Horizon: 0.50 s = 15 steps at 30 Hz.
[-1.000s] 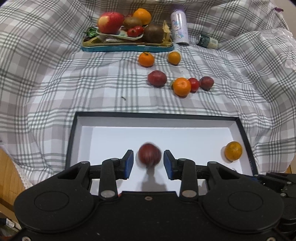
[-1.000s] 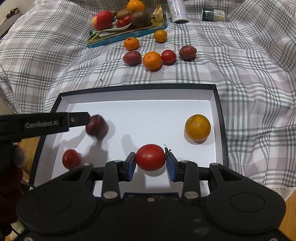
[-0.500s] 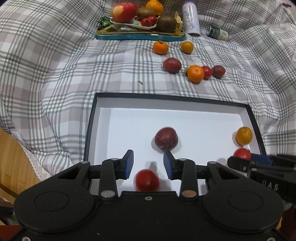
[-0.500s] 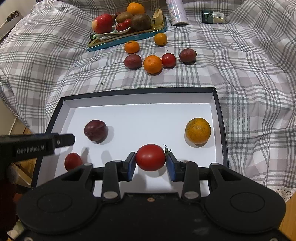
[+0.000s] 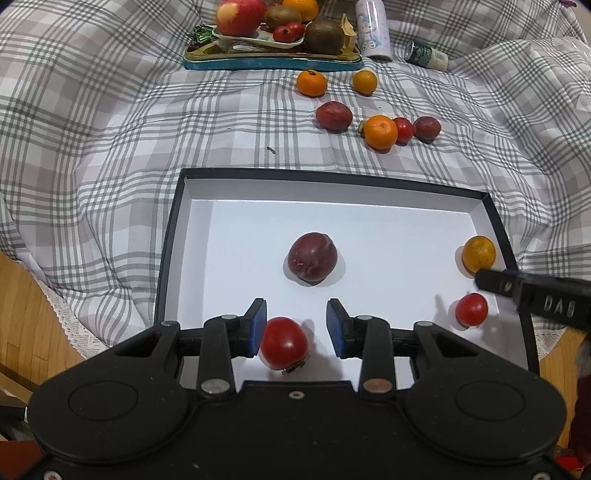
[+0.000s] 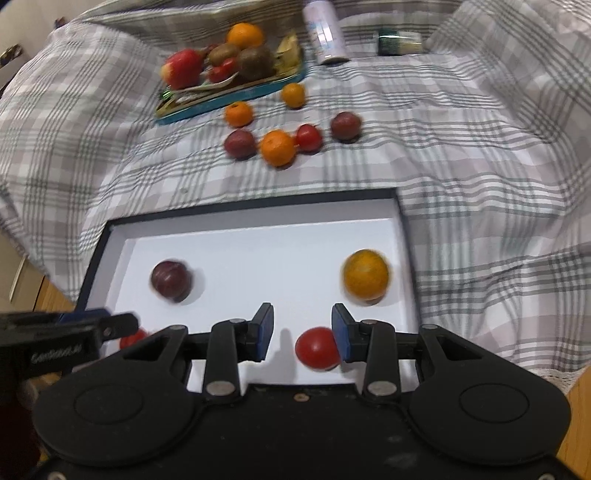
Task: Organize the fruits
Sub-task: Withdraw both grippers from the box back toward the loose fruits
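A black box with a white floor (image 5: 369,221) lies on the checked cloth; it also shows in the right wrist view (image 6: 258,251). In it lie a dark plum (image 5: 312,257), an orange citrus (image 5: 478,253) and two red tomatoes (image 5: 283,342) (image 5: 471,309). My left gripper (image 5: 296,328) is open, its left pad beside the near tomatoes' left one. My right gripper (image 6: 302,332) is open, with the other tomato (image 6: 317,348) lying by its right pad. Loose fruit (image 5: 380,131) lies on the cloth beyond the box.
A teal tray (image 5: 271,62) piled with fruit stands at the back. A white can (image 5: 373,29) and a small dark bottle (image 5: 426,55) lie to its right. Wooden floor (image 5: 33,325) shows at the left past the cloth's edge.
My right gripper has opened and let go of the red tomato, which now lies on the box floor. My left gripper, which dropped the plum earlier, has drawn back towards the near edge.
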Available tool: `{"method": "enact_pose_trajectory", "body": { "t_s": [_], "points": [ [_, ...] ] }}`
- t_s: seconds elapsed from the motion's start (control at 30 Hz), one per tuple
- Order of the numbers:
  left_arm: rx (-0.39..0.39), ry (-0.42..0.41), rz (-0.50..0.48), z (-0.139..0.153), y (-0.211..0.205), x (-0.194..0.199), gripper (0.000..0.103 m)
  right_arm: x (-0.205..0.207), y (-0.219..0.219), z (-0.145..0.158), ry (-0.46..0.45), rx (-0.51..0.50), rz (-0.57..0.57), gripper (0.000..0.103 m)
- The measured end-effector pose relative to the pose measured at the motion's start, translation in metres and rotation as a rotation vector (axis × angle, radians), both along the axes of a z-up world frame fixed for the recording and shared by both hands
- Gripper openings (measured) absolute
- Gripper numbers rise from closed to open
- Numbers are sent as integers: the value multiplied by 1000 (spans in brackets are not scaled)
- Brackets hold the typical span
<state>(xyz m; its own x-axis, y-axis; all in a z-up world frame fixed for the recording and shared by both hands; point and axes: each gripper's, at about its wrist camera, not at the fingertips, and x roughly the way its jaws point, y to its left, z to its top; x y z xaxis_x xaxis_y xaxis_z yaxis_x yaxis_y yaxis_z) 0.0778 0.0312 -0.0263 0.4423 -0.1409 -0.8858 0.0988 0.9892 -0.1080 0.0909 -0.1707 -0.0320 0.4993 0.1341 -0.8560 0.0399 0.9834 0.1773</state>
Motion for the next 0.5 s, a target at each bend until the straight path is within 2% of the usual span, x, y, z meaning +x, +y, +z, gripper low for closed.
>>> {"method": "enact_pose_trajectory", "body": {
  "t_s": [0.27, 0.5],
  "points": [
    [-1, -1, -15, 1, -4, 0, 45, 4, -41, 9, -34, -33, -155, 38],
    [8, 2, -25, 1, -9, 0, 45, 2, -50, 8, -25, -36, -163, 38]
  ]
}}
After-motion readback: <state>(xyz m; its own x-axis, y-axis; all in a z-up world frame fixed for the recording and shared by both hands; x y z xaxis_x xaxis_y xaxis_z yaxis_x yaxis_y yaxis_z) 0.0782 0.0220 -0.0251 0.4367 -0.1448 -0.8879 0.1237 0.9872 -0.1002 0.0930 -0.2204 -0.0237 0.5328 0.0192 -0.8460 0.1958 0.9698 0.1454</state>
